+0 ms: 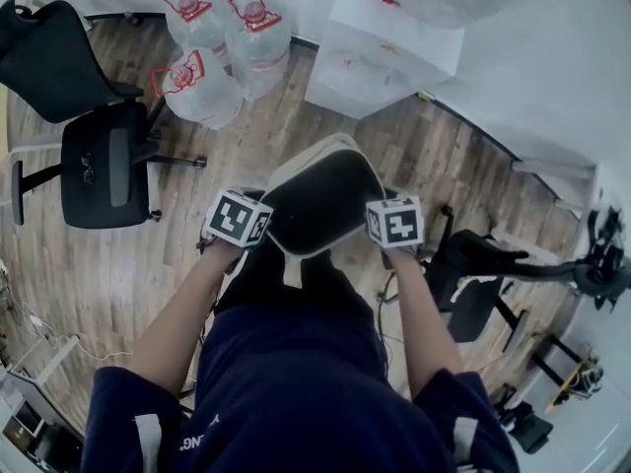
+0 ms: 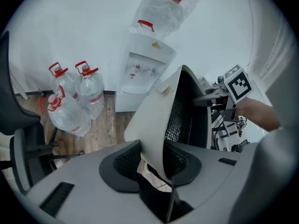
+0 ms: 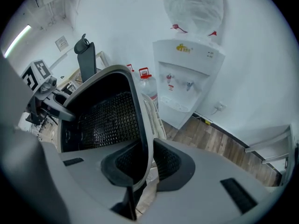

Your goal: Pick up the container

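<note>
The container (image 1: 321,197) is a pale grey tub with a black mesh inside, held up in front of me over the wooden floor. My left gripper (image 1: 246,225) grips its left wall and my right gripper (image 1: 390,227) its right wall. In the left gripper view the container's wall (image 2: 161,125) stands edge-on between the two pads of the left gripper (image 2: 156,161), which press on it. In the right gripper view the container's rim (image 3: 140,125) runs between the pads of the right gripper (image 3: 142,164), which are shut on it, the black mesh on the inner side.
Three water jugs (image 1: 215,55) with red caps stand on the floor ahead, next to a white water dispenser (image 1: 386,39) carrying an upturned bottle. A black office chair (image 1: 104,161) is to the left, another chair (image 1: 475,276) to the right. A white wall lies beyond.
</note>
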Demonstrator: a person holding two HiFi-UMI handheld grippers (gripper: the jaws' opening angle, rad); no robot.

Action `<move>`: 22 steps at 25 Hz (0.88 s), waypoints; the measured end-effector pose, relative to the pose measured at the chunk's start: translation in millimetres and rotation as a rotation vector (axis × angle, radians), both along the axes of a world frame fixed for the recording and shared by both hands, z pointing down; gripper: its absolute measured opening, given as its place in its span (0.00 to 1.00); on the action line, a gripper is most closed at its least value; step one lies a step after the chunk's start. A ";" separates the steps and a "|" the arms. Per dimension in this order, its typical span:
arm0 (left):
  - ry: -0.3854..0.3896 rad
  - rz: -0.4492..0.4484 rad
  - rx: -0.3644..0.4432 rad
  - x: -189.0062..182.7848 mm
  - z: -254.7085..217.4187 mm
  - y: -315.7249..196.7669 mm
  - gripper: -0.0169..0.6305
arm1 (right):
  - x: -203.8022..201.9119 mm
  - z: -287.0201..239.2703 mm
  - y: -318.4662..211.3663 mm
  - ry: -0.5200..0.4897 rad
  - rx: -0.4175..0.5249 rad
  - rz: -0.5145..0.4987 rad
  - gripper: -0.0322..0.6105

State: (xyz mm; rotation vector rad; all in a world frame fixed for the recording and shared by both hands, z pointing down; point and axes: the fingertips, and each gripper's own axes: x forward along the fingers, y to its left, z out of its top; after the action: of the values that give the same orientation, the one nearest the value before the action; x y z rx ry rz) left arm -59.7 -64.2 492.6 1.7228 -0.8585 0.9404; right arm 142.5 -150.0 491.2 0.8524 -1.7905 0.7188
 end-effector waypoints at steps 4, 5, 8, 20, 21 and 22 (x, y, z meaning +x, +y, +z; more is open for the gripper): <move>0.012 -0.022 0.009 2.4 -22.8 9.9 0.25 | 2.1 -23.2 9.2 -0.007 0.022 0.005 0.17; 0.012 -0.024 0.013 2.4 -27.5 11.0 0.25 | 2.4 -27.5 10.8 -0.006 0.026 0.006 0.17; 0.019 -0.030 0.027 3.5 -38.2 13.3 0.25 | 5.0 -37.4 15.4 0.000 0.036 0.012 0.17; 0.027 -0.023 0.048 3.6 -49.9 0.9 0.24 | 6.9 -49.3 8.0 -0.001 0.063 0.036 0.17; 0.028 -0.023 0.047 3.7 -49.5 0.2 0.24 | 7.0 -49.0 6.8 -0.001 0.066 0.036 0.17; 0.029 -0.024 0.046 3.9 -49.2 -0.6 0.24 | 7.1 -48.6 6.2 0.000 0.065 0.038 0.16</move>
State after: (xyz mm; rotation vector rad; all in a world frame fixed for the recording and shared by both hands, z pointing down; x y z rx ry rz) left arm -55.9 -64.8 443.3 1.7578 -0.8856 0.8838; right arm 149.6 -143.8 442.7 0.9314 -1.8103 0.6878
